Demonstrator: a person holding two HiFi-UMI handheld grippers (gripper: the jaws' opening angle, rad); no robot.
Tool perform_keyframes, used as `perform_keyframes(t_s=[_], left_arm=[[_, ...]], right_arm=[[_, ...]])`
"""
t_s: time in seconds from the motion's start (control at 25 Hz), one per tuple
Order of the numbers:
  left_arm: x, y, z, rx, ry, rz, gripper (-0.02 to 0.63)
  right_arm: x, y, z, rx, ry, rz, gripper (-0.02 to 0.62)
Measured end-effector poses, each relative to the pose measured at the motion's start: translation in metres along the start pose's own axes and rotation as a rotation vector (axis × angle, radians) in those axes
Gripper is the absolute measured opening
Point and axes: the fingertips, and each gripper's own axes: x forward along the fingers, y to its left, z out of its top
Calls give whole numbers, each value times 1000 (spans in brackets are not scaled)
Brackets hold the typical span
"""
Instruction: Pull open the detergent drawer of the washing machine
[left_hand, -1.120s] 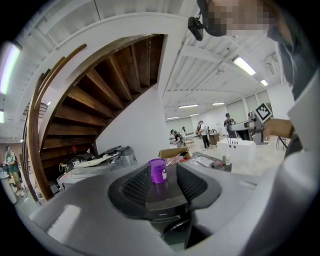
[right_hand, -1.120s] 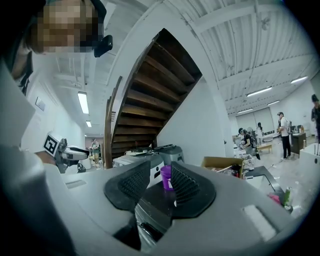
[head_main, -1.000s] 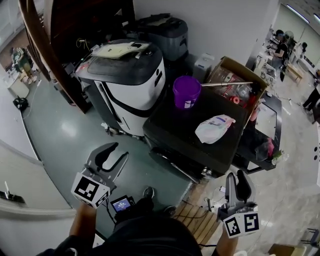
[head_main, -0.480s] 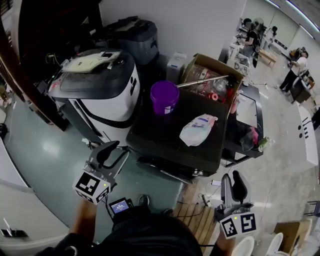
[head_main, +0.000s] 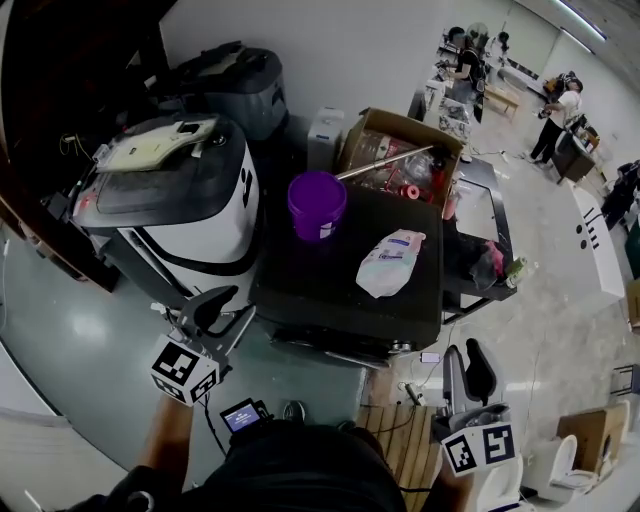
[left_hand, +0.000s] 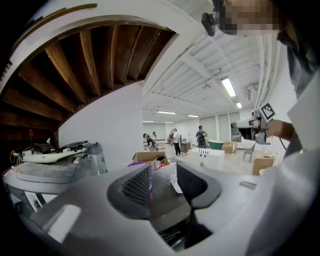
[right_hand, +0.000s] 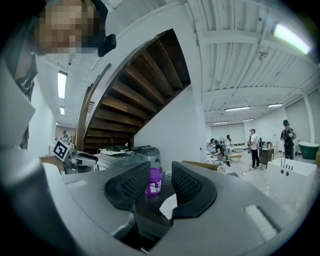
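Left gripper (head_main: 238, 303) and right gripper (head_main: 465, 352): jaws apart, nothing between them, both short of the dark, black-topped washing machine (head_main: 320, 285). Its front faces the person; detergent drawer cannot be made out. On top: purple plastic bucket (head_main: 317, 205), white plastic bag (head_main: 390, 262). Behind: open cardboard box (head_main: 398, 128).

Even indoor light from ceiling strip lights (right_hand: 294, 36), soft glare on floor (head_main: 88, 328), heavy fisheye bending, dark vignetted corners
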Motion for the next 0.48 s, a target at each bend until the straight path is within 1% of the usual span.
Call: perform_keyframes(t_s=[0.24,0.36,0.48], left_arm=[[11,14,-23,-37,10,-49,216],[16,18,-33,-73,12,-57,216],[20,20,-41,-99,14,-57,216]], right_arm=[[2,15,-3,-23,23,-33,117],[5,12,-3,-31,39,-47,117],[13,10,-2,-38,47,-43,117]])
